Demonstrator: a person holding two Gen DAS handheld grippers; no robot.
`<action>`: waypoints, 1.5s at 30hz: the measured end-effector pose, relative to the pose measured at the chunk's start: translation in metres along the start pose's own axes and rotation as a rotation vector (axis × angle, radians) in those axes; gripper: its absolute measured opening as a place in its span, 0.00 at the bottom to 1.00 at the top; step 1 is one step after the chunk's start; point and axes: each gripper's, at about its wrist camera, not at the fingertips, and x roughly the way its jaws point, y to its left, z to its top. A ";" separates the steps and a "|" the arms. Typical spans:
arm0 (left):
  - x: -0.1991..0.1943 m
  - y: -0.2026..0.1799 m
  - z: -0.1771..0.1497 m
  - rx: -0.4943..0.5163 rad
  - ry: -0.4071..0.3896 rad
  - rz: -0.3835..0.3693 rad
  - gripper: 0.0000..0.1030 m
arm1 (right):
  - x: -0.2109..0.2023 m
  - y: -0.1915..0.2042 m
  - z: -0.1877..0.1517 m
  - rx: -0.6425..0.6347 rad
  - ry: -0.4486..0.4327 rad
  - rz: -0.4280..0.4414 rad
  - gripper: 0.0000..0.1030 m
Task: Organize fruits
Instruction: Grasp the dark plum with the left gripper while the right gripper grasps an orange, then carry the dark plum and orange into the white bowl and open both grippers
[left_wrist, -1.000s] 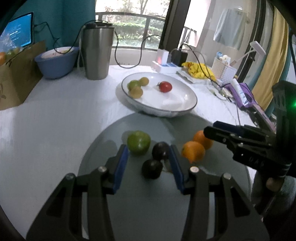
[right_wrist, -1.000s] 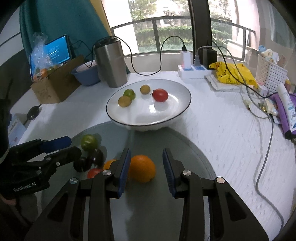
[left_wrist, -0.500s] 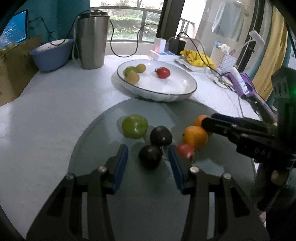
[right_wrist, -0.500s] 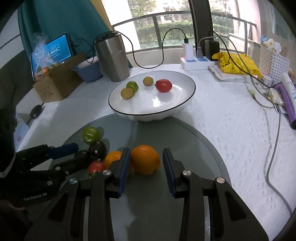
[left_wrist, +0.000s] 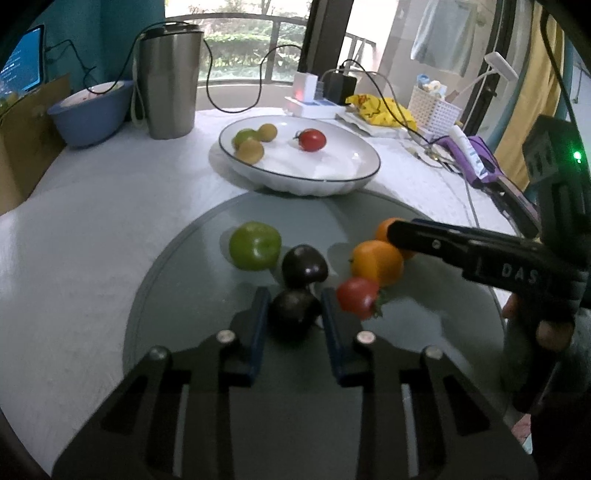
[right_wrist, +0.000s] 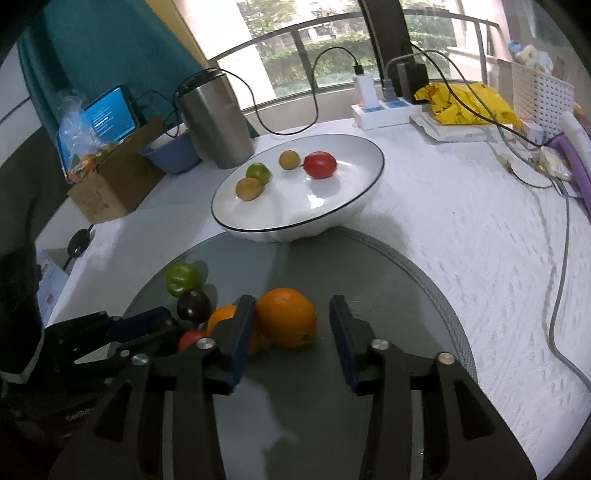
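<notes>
Meanwhile, the left gripper (left_wrist: 293, 314) brackets a dark plum (left_wrist: 293, 317) and the right gripper (right_wrist: 291, 328) an orange (right_wrist: 286, 317), jaws apart, unclenched, on the glass turntable (right_wrist: 388, 280), seemingly bound for the white bowl (right_wrist: 332, 218).

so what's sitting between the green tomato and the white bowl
Nothing. In the left wrist view the stretch from the green tomato to the white bowl is bare grey mat; the right wrist view shows the same.
</notes>
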 end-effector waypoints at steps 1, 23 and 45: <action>0.000 0.000 0.000 0.000 0.000 -0.004 0.28 | 0.000 -0.001 0.000 0.004 0.002 0.004 0.45; -0.021 -0.001 0.015 0.019 -0.065 -0.014 0.28 | -0.017 0.009 0.010 -0.046 -0.043 0.020 0.35; -0.001 0.004 0.069 0.050 -0.114 -0.026 0.28 | -0.007 0.007 0.064 -0.089 -0.089 0.023 0.35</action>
